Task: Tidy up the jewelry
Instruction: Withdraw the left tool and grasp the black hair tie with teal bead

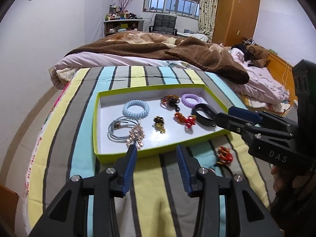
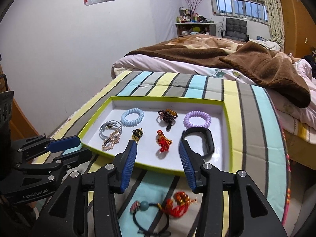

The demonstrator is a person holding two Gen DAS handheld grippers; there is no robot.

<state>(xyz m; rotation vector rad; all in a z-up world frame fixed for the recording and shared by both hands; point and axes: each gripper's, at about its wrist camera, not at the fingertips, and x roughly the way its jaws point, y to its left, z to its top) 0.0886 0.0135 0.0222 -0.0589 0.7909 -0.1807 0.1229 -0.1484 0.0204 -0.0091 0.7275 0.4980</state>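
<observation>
Above the green-rimmed tray (image 2: 227, 130), left hand-held gripper (image 1: 157, 152) agape, empty, right hand-held gripper (image 2: 158, 148) likewise.

Tray (image 2: 225, 138) sits open-topped on the striped blanket (image 2: 246, 102), low lime rim all round, nothing over it, so access from above is clear. Inside, free white floor mostly at the near edge & far-left corner; rest dotted w/ items: blue coil band (image 2: 132, 116), purple coil band (image 2: 197, 119), black bracelet (image 2: 199, 140), red charm (image 2: 163, 142). Left gripper (image 2: 65, 144) hovers at the tray's near-left corner, right gripper (image 2: 158, 154) over the near rim, both w/ jaws apart & nothing between. Bare blanket near side, except black cord w/ bead (image 2: 150, 215) & red tassel piece (image 2: 180, 200). Brown blanket (image 2: 256, 65) heaps beyond the far-right.
</observation>
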